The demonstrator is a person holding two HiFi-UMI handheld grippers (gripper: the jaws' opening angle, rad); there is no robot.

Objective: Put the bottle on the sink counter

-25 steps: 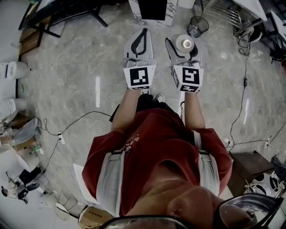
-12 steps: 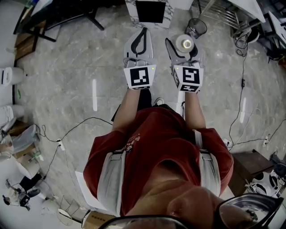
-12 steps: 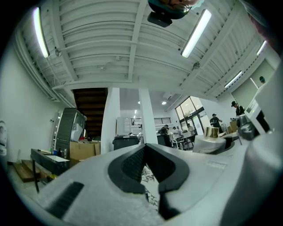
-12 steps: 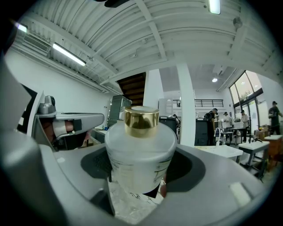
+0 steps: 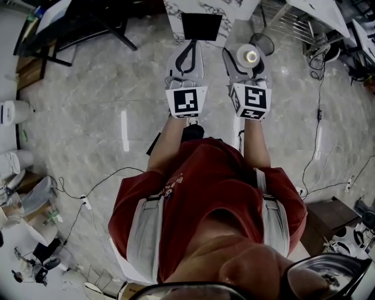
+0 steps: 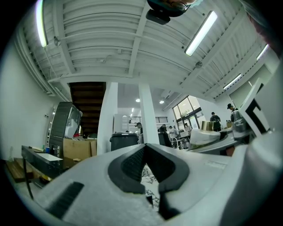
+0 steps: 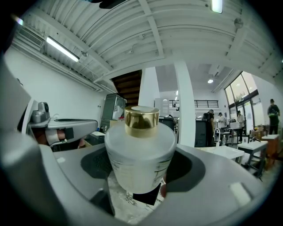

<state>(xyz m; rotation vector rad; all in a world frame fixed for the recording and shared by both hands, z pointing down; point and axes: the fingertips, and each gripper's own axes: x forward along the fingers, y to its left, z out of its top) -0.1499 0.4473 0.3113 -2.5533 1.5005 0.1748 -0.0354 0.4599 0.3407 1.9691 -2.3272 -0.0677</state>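
A frosted white bottle (image 7: 140, 154) with a gold cap stands upright between the jaws of my right gripper (image 7: 141, 170), which is shut on its body. From the head view the bottle (image 5: 251, 56) shows from above, held in the right gripper (image 5: 248, 63) over the floor. Just ahead is the marble sink counter (image 5: 174, 13) with its black basin (image 5: 201, 26). My left gripper (image 5: 187, 55) runs alongside, its jaw tips meeting with nothing between them. In the left gripper view the left gripper (image 6: 144, 150) is shut, and the bottle (image 6: 208, 132) shows at the right.
A wire waste basket (image 5: 263, 42) stands on the floor right of the counter. Cables (image 5: 319, 111) trail over the marble floor at the right and lower left. Black desk legs (image 5: 88, 29) stand at the upper left, white containers (image 5: 14, 111) at the left edge.
Both grippers and the person have moved forward; the marble counter with the black basin has come nearer at the top of the head view. The bottle stays in the right gripper.
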